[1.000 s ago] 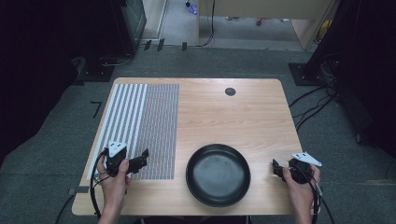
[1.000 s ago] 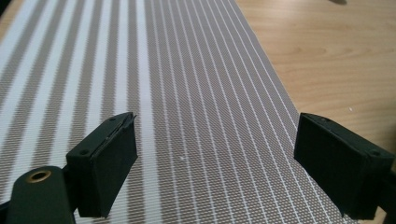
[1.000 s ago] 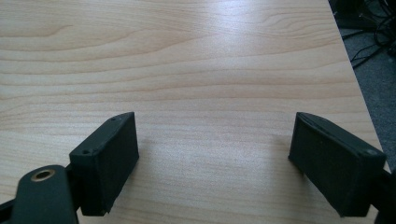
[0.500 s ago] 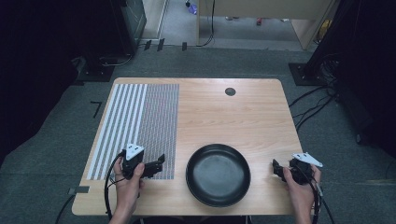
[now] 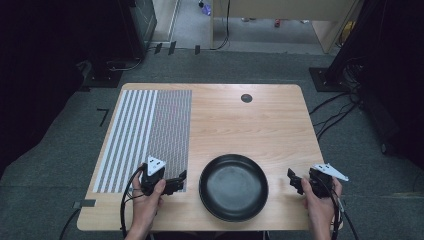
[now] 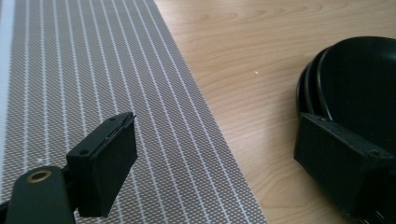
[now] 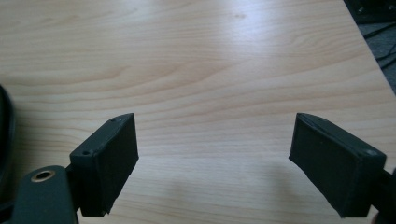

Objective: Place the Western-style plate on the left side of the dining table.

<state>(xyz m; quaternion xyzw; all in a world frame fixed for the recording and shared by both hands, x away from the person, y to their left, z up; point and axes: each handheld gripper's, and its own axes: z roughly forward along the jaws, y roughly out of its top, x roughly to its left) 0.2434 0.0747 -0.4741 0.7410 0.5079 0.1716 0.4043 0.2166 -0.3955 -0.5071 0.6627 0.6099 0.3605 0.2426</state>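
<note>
A black pan (image 5: 233, 187) sits at the near middle of the wooden worktop (image 5: 250, 125), empty, with a tool on either side of it. The left tool (image 5: 176, 183) has slid in from the striped mat (image 5: 145, 135) over the past second and now hangs just beside the pan's left rim, jaws spread and holding nothing, which suggests a grasp on the rim is being lined up. The right tool (image 5: 294, 181) has stayed put near the worktop's right edge, apart from the pan, its jaws likewise spread and empty. The left gripper view shows what the high view cannot: the pan looks like a stack of nested rims (image 6: 310, 88), one jaw in front of it. The right gripper view catches bare wood and a sliver of the pan's edge (image 7: 4, 121)
</note>
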